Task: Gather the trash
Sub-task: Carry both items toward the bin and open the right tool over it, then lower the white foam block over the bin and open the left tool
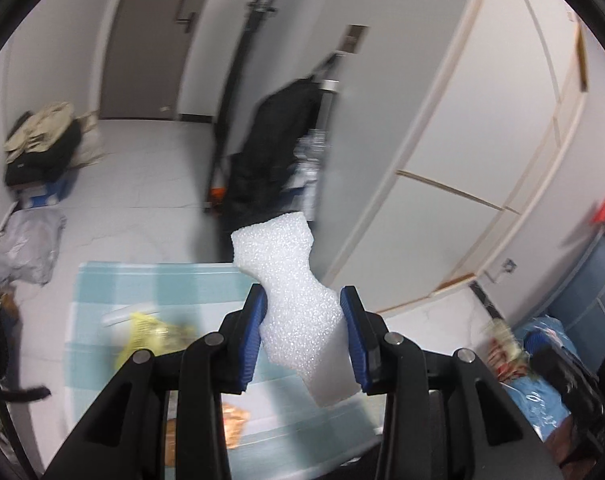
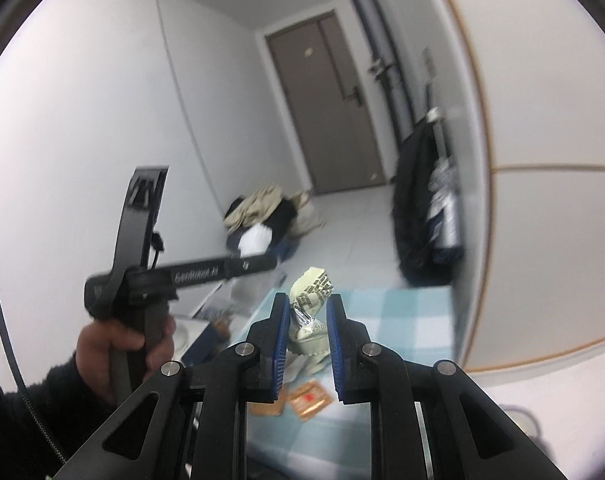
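My left gripper is shut on a piece of white foam, which sticks up and forward past the blue pads, above the teal checked tablecloth. My right gripper is shut on a crumpled pale wrapper with printed text, also held above the cloth. In the right wrist view the left gripper's black body shows at the left, held by a person's hand. On the cloth lie a yellow wrapper and orange packets.
A black jacket hangs on a rack beside white wardrobe doors. A pile of clothes and a grey bag sit on the floor at left. A brown door closes the far end. Blue bags crowd the right.
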Demonstrator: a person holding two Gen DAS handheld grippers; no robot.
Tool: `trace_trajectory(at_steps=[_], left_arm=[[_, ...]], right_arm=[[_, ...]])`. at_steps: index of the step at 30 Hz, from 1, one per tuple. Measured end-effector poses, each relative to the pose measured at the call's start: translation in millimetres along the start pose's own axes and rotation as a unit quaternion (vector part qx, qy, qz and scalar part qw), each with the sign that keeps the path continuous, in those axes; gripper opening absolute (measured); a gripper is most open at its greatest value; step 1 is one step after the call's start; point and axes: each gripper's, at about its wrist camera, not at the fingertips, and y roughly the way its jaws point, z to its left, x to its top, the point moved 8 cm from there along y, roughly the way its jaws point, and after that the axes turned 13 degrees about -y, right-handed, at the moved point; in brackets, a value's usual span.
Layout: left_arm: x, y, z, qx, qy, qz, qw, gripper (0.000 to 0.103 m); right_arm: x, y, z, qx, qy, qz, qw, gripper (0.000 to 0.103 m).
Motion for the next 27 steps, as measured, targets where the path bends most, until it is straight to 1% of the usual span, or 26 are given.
trace_trajectory(at_steps=[1,2,4,5,6,8,10,11,12,13,15,18,19,21,23,25,27], left_arm=[[-2,4,-14,-0.01,0.008,0.004,0.9999,0.033],[-3,5,-19,-0.015,0.012,0.007,0.9998,0.033],[-10,17,-42,-0.03,0.026,0.022,0.999,0.033],[-12,21,-49,-0.03,0.033,0.027,0.9986,0.033],[-17,28,-55,-0.028,0.043,0.031,0.9982,0.033],[-29,42,-62,-0.032,0.051,0.046,0.9971,0.033],[-37,57,-51,-0.014,0.045,0.061,0.997,0.033],[-41,63,-42,-0.012,0.039,0.071,0.9967,0.033],[-42,68,-34,-0.01,0.032,0.08,0.9962,0.033],[-45,71,-26,-0.005,0.025,0.086,0.996,0.033],[-48,76,-12,0.006,0.013,0.098,0.9951,0.033],[-56,80,-5,0.01,0.01,0.112,0.9936,0.033],[-59,81,-5,0.005,0.01,0.118,0.9929,0.033],[-66,83,-15,-0.004,0.011,0.129,0.9916,0.033],[-73,87,-23,-0.015,0.014,0.143,0.9895,0.033],[-83,97,-36,-0.036,0.018,0.169,0.9848,0.033],[-93,109,-46,-0.037,0.03,0.195,0.9797,0.033]], right_arm=[[3,-9,-7,-0.008,0.003,-0.005,1.0,0.008],[6,-17,-17,-0.021,0.008,-0.008,1.0,0.0],[8,-31,-36,-0.042,0.024,-0.02,0.999,0.001],[6,-35,-45,-0.05,0.032,-0.022,0.998,0.001],[3,-34,-51,-0.054,0.034,-0.015,0.998,0.001],[-16,-17,-64,-0.059,0.041,0.018,0.997,0.001],[-36,-1,-73,-0.053,0.05,0.046,0.996,0.001],[-45,2,-79,-0.059,0.063,0.057,0.995,0.001],[-53,1,-84,-0.058,0.079,0.059,0.993,0.001],[-62,-2,-88,-0.05,0.097,0.057,0.992,0.004],[-74,-6,-95,-0.062,0.096,0.065,0.991,0.004],[-85,-8,-106,-0.063,0.106,0.073,0.99,0.004],[-87,-9,-109,-0.069,0.112,0.077,0.988,0.004],[-91,-11,-117,-0.078,0.127,0.079,0.986,0.006],[-93,-17,-124,-0.091,0.134,0.076,0.984,0.015],[-94,-24,-131,-0.1,0.138,0.07,0.983,0.028],[-96,-34,-140,-0.112,0.139,0.064,0.982,0.035]])
